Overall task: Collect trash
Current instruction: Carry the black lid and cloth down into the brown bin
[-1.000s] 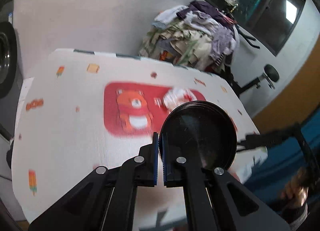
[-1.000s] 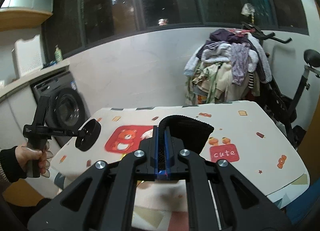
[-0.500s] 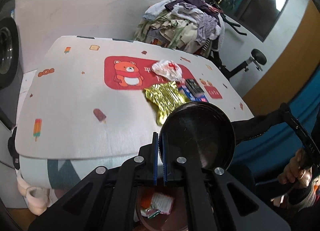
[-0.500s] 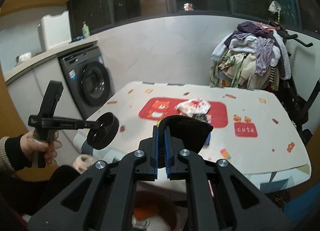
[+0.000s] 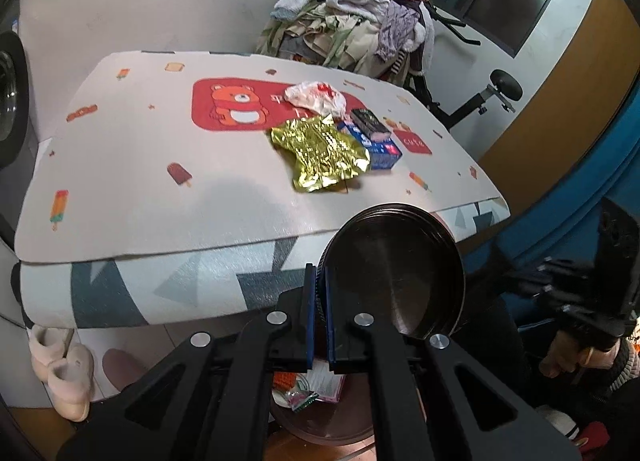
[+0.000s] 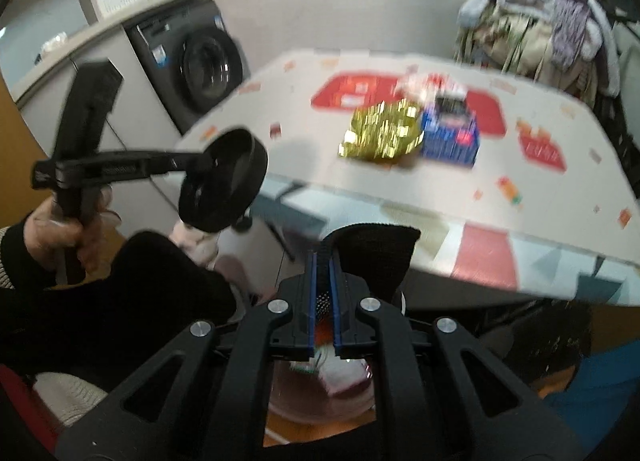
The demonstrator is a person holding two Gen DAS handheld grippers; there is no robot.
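Altogether, four trash pieces: one gold wrapper (image 5: 320,153), one white bag (image 5: 316,98), two boxes (image 5: 374,137).

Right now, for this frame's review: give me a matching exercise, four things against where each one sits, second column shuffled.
Things:
1. gold foil wrapper
2. black round lid
3. blue box
4. trash bin

Places:
A. clamped in the left gripper
B. on the floor below the table edge
C. on the table, nearest its front edge
D. on the table, with a small dark box lying on it

Pairs: 1-C, 2-A, 3-D, 4-B
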